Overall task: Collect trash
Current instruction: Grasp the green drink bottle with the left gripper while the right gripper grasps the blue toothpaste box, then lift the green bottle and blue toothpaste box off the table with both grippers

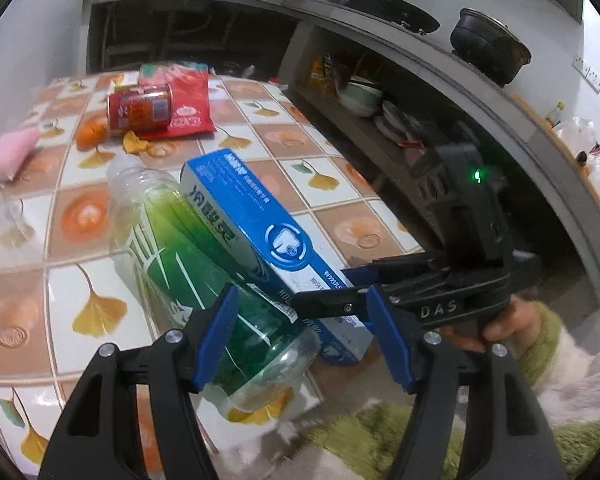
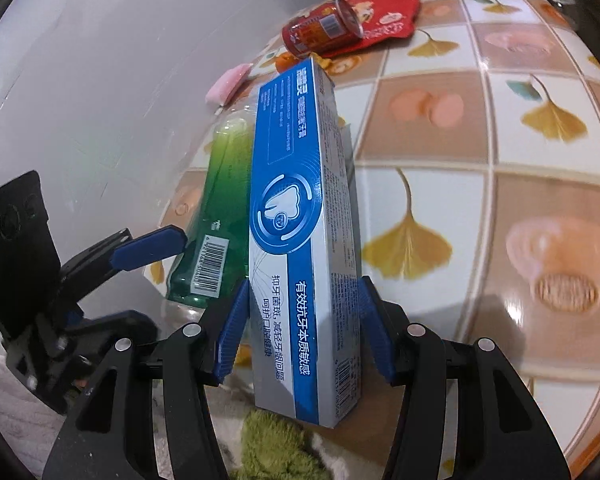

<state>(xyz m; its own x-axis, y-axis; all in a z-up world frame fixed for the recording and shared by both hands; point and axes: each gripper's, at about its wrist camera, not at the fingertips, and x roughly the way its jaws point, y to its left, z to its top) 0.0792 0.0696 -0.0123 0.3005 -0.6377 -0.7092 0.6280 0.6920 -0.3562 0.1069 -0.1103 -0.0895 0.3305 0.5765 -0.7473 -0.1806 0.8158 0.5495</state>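
While the right gripper pinches the toothpaste box at its near end — long axis running toward 12 o'clock — the left gripper straddles the green bottle at 9 o'clock on the table, jaws spread, grip uncertain.

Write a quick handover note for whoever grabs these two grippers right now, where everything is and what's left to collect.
Left hand-held gripper: closed on the green plastic bottle, lifted above the table.
Right hand-held gripper: closed on the blue toothpaste box, also held up.
Still on the table: red can lying on its side on the red snack bag, an orange peel piece, an orange and a pink sponge.
No bin in view. Nothing visibly deposited yet.
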